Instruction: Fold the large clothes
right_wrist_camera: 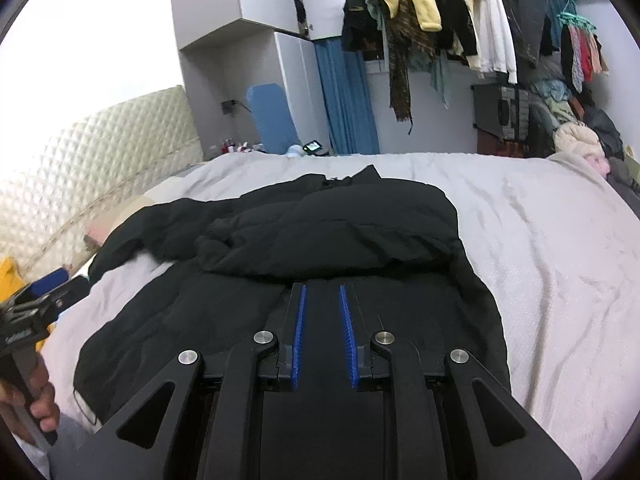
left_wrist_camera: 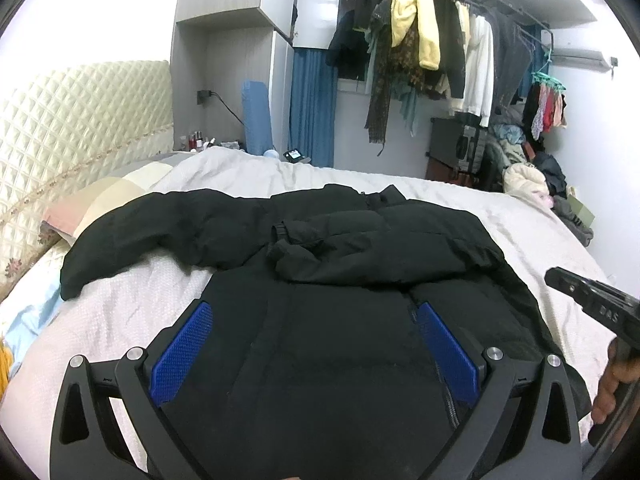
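Quilted cream fabric covers the headboard [left_wrist_camera: 76,120] at the far left of the left wrist view, and a pillow [left_wrist_camera: 104,200] in pale pink and beige blocks lies just below it on the bed [left_wrist_camera: 540,232]. A black padded jacket [left_wrist_camera: 320,320] is spread across the pale bedcover in the middle of the bed, collar away from the cameras. One sleeve [left_wrist_camera: 152,232] stretches out to the left toward the pillow, while the other sleeve [left_wrist_camera: 360,248] is folded across the chest, its cuff lying near the middle of the garment. The left hand-held gripper [left_wrist_camera: 316,352] hangs above the lower part of the jacket with its blue pads [left_wrist_camera: 182,354] set wide apart and nothing between them. At the right edge of that view the right hand-held gripper [right_wrist_camera: 323,320] shows only as a black housing held in a hand [left_wrist_camera: 612,384]. In the right wrist view its two ribbed blue pads [right_wrist_camera: 298,336] stand nearly together with a narrow gap, holding nothing, above the jacket's lower half. The left hand [right_wrist_camera: 38,396] shows at the left edge of that view. Behind the bed stand a grey cabinet [left_wrist_camera: 236,12] and a blue curtain [left_wrist_camera: 312,108], and to the right a rail of hanging clothes [left_wrist_camera: 440,40] includes a pale yellow hoodie [left_wrist_camera: 416,16].
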`<state>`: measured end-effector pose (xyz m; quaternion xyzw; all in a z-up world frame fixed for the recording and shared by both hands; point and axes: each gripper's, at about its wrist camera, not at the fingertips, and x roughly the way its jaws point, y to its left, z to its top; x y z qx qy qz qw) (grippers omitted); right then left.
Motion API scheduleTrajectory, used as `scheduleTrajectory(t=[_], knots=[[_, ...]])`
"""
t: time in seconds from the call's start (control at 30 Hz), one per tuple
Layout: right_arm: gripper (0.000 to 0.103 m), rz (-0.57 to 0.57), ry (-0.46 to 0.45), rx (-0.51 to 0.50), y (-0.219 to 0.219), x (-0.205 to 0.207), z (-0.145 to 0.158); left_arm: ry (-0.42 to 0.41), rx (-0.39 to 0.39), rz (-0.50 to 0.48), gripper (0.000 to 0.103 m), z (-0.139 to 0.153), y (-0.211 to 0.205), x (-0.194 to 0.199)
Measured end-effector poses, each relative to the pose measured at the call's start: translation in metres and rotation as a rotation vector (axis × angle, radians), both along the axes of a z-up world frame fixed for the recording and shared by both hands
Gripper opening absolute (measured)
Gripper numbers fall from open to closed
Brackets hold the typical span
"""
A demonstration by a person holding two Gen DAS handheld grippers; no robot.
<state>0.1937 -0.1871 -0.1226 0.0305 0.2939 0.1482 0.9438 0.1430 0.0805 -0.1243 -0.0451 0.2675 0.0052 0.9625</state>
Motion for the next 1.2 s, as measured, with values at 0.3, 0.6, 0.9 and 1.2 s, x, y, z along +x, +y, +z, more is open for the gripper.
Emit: scheduleTrajectory(t=[0.3,0.6,0.9,1.2], knots=[[0.016,-0.004,-0.047,0.005,0.008,-0.046,0.005,-0.003,0.056,-0.022,0.103,-0.002,-0.002,-0.011],[0.034,-0.017,-0.107,-0.058,0.015,-0.072,0.007,0.004,-0.004,-0.022,0.103,-0.006,0.018,-0.016],[0.081,-0.025,-0.127,-0.037,0.008,-0.07,0.002,0.043,-0.052,0.048,0.103,-0.009,0.07,-0.003],[0.103,-0.046,-0.087,-0.054,0.008,-0.057,-0.009,0.104,-0.239,0.203,0.103,-0.012,0.187,0.039]])
